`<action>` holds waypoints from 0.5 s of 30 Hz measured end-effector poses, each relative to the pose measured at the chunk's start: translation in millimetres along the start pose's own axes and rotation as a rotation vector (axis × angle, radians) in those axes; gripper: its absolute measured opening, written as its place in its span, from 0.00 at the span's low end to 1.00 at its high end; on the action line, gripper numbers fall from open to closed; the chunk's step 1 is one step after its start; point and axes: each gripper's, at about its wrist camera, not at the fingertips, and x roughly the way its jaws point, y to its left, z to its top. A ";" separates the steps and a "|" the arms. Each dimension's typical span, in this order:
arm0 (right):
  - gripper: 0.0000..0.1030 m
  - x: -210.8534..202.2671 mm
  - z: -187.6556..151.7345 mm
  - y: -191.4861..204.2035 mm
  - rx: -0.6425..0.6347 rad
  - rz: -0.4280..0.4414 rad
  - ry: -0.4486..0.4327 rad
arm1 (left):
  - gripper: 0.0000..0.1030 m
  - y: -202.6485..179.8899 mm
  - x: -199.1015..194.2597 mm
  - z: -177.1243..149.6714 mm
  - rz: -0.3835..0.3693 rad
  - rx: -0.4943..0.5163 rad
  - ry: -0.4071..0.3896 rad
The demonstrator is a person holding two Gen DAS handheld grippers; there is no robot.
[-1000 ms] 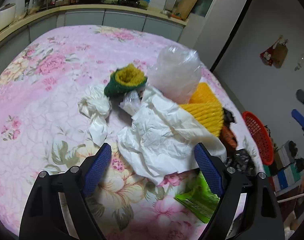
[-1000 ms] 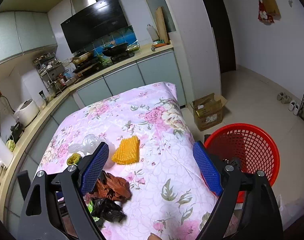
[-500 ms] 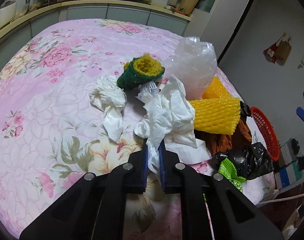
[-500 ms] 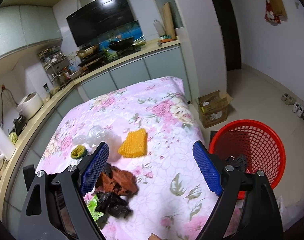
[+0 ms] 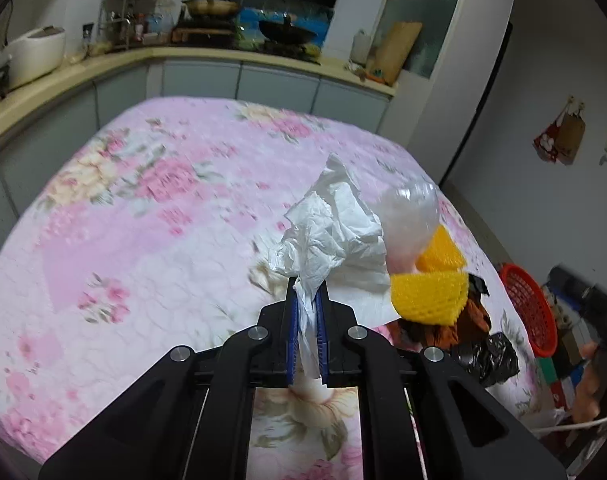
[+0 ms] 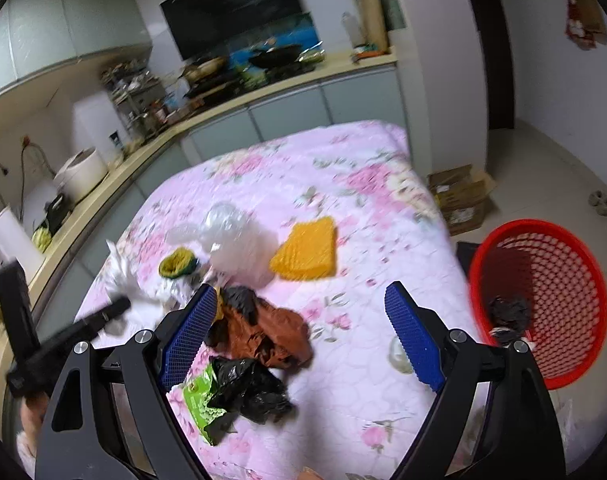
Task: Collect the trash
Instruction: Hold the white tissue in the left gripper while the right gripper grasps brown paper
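Observation:
My left gripper (image 5: 306, 294) is shut on a crumpled white paper tissue (image 5: 335, 240), which hangs lifted above the pink flowered tablecloth (image 5: 143, 220). Behind the tissue lie a clear plastic bag (image 5: 413, 216) and yellow foam netting (image 5: 431, 292). My right gripper (image 6: 299, 308) stands open over the table with nothing between its fingers. Below it lie a brown wrapper (image 6: 271, 332), a black plastic bag (image 6: 251, 392) and a green packet (image 6: 201, 400). Farther off are the yellow foam netting (image 6: 307, 250), the clear bag (image 6: 235, 236) and a green-yellow knitted piece (image 6: 177, 262). The left gripper (image 6: 115, 308) shows blurred at left.
A red mesh basket (image 6: 543, 292) stands on the floor right of the table with a dark lump inside; it also shows as the red basket (image 5: 527, 312). A cardboard box (image 6: 463, 196) sits on the floor beyond. A kitchen counter (image 6: 223, 112) runs behind the table.
My left gripper closed on the white tissue and lifted it off the table. My right gripper came lower and nearer the brown and black trash, still open.

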 end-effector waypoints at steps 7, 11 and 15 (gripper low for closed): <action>0.80 44.5 -8.9 16.4 -0.084 0.028 0.103 | 0.07 -0.4 -9.9 4.4 0.006 0.014 -0.040; 0.75 64.1 -12.2 28.8 -0.171 0.027 0.160 | 0.07 0.7 -10.5 4.9 0.001 0.017 -0.045; 0.58 81.5 -14.6 33.1 -0.215 0.025 0.216 | 0.07 2.2 -10.7 5.9 0.002 0.015 -0.048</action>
